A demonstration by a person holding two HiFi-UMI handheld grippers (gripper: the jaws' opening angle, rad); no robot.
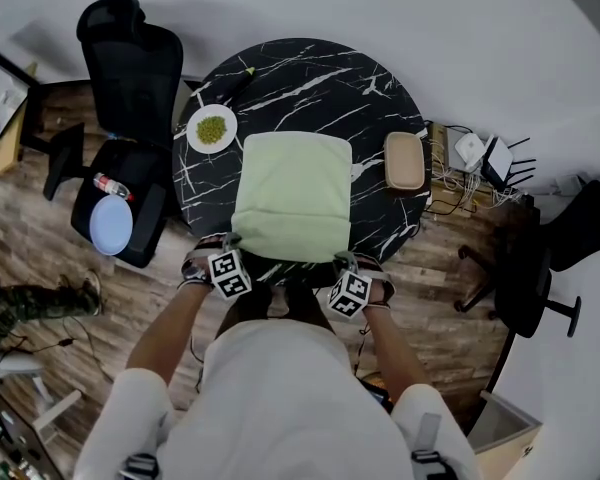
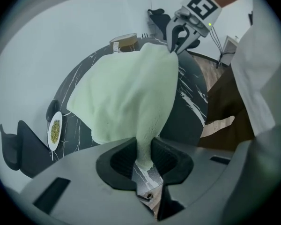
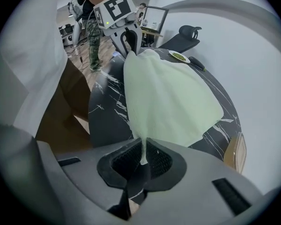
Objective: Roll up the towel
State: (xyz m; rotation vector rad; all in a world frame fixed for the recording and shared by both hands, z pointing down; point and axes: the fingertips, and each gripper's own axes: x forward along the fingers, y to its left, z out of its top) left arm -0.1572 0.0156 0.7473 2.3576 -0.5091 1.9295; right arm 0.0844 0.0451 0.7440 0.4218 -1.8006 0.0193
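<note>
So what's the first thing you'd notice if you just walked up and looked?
The big pale green towel spread on the round black marble table jumps out first. Next, the left gripper and right gripper each have their jaws pinched on a near corner of it. A small white plate of green food sits by the towel's far left corner.

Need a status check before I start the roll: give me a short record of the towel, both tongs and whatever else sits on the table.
towel: light green, spread flat, not yet rolled
table: round, black marble look
left tongs: shut on the towel's near left corner
right tongs: shut on the towel's near right corner
plate: white, holds something green, left of the towel's far corner, apart from it
tray: tan, right of the towel, apart from it
</note>
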